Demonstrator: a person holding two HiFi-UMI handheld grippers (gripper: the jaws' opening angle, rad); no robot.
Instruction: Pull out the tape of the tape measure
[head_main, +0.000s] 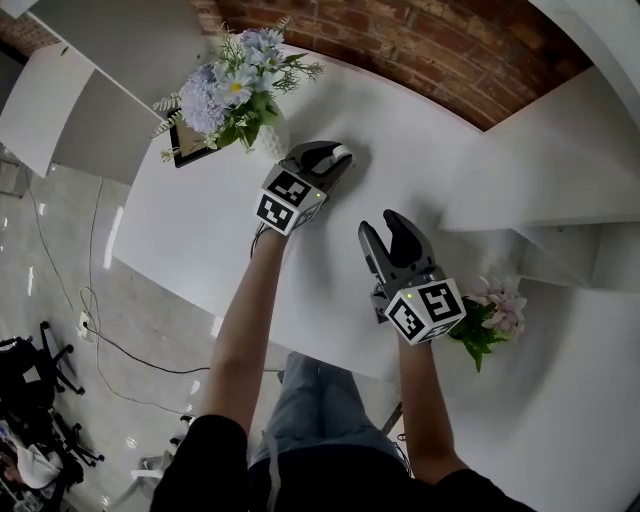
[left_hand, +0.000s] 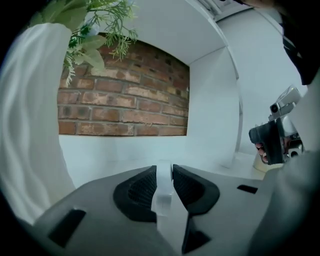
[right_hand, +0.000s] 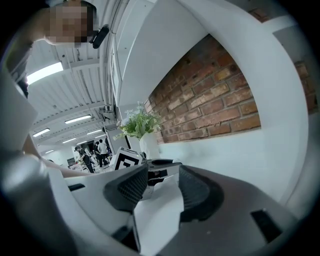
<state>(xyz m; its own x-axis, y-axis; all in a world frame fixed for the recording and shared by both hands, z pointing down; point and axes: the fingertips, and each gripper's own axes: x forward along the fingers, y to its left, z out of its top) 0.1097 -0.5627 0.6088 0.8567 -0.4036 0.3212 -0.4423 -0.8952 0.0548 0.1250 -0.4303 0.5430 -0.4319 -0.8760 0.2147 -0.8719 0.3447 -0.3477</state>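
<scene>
A small white tape measure (head_main: 344, 152) sits on the white table (head_main: 200, 230), just right of the flower vase. My left gripper (head_main: 336, 158) is shut on it. In the left gripper view the white case (left_hand: 163, 187) stands pinched between the two dark pads (left_hand: 142, 190). No drawn-out tape shows. My right gripper (head_main: 383, 222) hovers a short way to the right and nearer to me, open, with nothing between its jaws. From the right gripper view the left gripper's marker cube (right_hand: 125, 159) shows just ahead through the gap.
A white vase of blue and white flowers (head_main: 235, 95) stands close to the left gripper, with a dark frame (head_main: 190, 155) beside it. Pink flowers (head_main: 495, 315) sit by the right gripper. A brick wall (head_main: 420, 50) and a white partition (head_main: 560, 170) bound the far side.
</scene>
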